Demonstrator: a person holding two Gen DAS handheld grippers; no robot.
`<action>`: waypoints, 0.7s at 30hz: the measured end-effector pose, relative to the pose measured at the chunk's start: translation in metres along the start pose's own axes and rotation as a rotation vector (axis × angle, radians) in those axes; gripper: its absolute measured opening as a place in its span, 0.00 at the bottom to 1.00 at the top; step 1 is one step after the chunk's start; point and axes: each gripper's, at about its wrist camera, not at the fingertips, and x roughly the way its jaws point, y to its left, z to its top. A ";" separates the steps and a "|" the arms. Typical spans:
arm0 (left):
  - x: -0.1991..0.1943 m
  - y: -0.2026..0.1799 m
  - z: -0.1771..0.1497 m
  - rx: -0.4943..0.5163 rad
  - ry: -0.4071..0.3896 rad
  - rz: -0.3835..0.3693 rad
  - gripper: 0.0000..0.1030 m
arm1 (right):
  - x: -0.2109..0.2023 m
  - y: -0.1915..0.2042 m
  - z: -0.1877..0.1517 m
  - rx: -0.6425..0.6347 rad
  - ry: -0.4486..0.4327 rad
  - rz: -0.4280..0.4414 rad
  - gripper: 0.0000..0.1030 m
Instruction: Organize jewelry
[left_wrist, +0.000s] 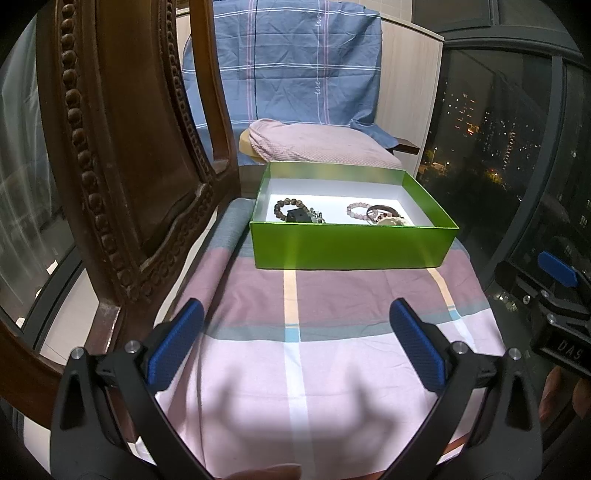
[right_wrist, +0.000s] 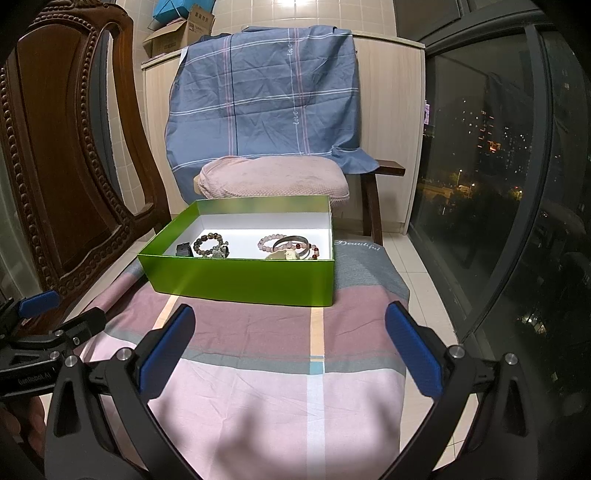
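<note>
A green box (left_wrist: 351, 245) (right_wrist: 240, 278) with a white inside stands on a checked cloth. In it lie a brown bead bracelet (left_wrist: 290, 206) (right_wrist: 208, 242), a pink bead bracelet (left_wrist: 356, 211) (right_wrist: 271, 242), a dark bangle (left_wrist: 384, 210) (right_wrist: 295, 242) and other small pieces. My left gripper (left_wrist: 295, 325) hovers open over the cloth, short of the box, nothing between its blue pads. My right gripper (right_wrist: 290, 328) is likewise open and empty in front of the box. The right gripper's edge (left_wrist: 557, 273) shows at the far right of the left wrist view.
A carved wooden chair back (left_wrist: 122, 166) (right_wrist: 66, 177) rises close on the left. Behind the box are a pink cushion (right_wrist: 273, 181) and a blue checked sheet (right_wrist: 266, 96) over a cabinet. A dark window (right_wrist: 498, 166) runs along the right. The cloth (right_wrist: 277, 387) falls off at its right edge.
</note>
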 end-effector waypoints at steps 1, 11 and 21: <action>0.000 0.000 0.000 0.001 0.000 0.000 0.96 | 0.000 0.000 0.000 -0.001 0.000 0.000 0.97; 0.000 -0.001 0.000 0.002 0.001 0.000 0.96 | 0.000 0.000 0.000 -0.001 0.001 0.000 0.97; 0.000 -0.001 -0.001 0.002 0.004 -0.001 0.96 | 0.001 0.000 -0.003 -0.003 0.006 -0.001 0.97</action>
